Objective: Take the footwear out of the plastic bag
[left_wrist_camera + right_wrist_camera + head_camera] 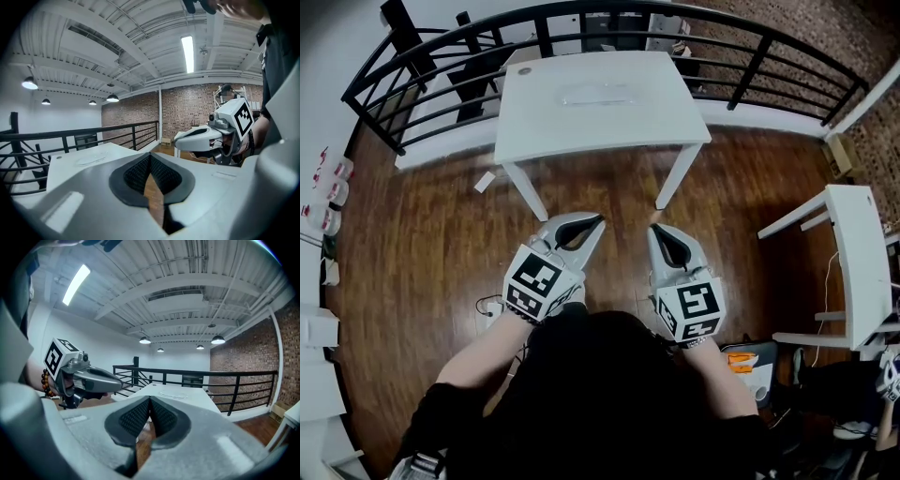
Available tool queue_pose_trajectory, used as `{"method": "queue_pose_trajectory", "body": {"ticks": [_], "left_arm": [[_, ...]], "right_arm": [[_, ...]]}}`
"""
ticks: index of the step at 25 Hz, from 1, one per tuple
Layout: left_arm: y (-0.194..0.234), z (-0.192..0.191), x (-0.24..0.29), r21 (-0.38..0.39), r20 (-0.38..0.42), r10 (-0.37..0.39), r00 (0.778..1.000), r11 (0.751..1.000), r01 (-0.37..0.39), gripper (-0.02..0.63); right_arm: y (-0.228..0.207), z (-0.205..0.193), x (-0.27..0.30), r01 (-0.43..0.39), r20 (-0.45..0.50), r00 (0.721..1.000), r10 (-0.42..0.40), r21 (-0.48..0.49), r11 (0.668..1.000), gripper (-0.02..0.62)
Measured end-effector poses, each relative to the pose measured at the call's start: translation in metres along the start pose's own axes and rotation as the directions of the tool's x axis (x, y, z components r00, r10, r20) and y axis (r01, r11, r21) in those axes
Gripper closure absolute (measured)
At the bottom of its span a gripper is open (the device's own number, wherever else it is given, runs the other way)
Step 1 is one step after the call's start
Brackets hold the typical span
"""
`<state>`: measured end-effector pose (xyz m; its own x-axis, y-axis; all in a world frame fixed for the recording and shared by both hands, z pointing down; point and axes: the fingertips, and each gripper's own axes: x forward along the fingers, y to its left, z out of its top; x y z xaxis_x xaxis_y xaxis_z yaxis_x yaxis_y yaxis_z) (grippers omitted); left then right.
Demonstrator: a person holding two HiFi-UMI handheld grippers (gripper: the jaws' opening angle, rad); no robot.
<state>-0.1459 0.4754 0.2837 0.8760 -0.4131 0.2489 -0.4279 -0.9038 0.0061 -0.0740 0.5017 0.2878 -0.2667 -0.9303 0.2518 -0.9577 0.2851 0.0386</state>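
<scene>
A clear plastic bag (598,94) lies flat on the white table (534,131) ahead of me; I cannot make out any footwear in it. Both grippers hang over the wooden floor, short of the table's near edge. My left gripper (599,219) is shut with nothing in it, and so is my right gripper (654,228). In the left gripper view the pads (140,173) meet, the right gripper (206,138) shows beside them, and the bag (91,161) is a faint outline on the table. The right gripper view shows closed pads (161,416), the left gripper (93,378) and the bag (172,393).
A black railing (750,56) curves behind the table. A second white table (855,262) stands at the right, with an orange object (741,361) near its foot. Bottles (323,192) line the left edge. A slip of paper (484,181) lies on the floor.
</scene>
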Motion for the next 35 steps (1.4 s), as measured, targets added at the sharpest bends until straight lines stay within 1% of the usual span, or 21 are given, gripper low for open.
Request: {"method": "queue_pose_trajectory", "body": {"ticks": [8,19,25,31,35], "left_arm": [[0.075,0.005,0.027,-0.039,0.024,-0.022,0.999,0.999,0.023,0.59],[0.177,0.01,0.052,-0.062,0.02,-0.075,0.997,0.995,0.076,0.591],[0.205,0.006,0.054,-0.062,0.012,-0.094,0.996,0.994,0.094,0.589],[0.229,0.006,0.061,-0.078,0.005,-0.085,0.996,0.993,0.085,0.591],[0.234,0.001,0.072,-0.087,-0.005,-0.079,0.997,0.993,0.078,0.589]], "right_arm": [[-0.013,0.018,0.074,0.014,-0.038,0.999,-0.014,-0.02,1.0,0.603],[-0.022,0.046,0.177,0.05,-0.071,0.996,-0.05,-0.004,0.999,0.603],[-0.019,0.052,0.207,0.064,-0.078,0.995,-0.063,0.007,0.998,0.603],[-0.024,0.056,0.231,0.058,-0.092,0.994,-0.057,0.007,0.998,0.603],[-0.031,0.05,0.241,0.041,-0.101,0.994,-0.04,0.008,0.999,0.603]]}}
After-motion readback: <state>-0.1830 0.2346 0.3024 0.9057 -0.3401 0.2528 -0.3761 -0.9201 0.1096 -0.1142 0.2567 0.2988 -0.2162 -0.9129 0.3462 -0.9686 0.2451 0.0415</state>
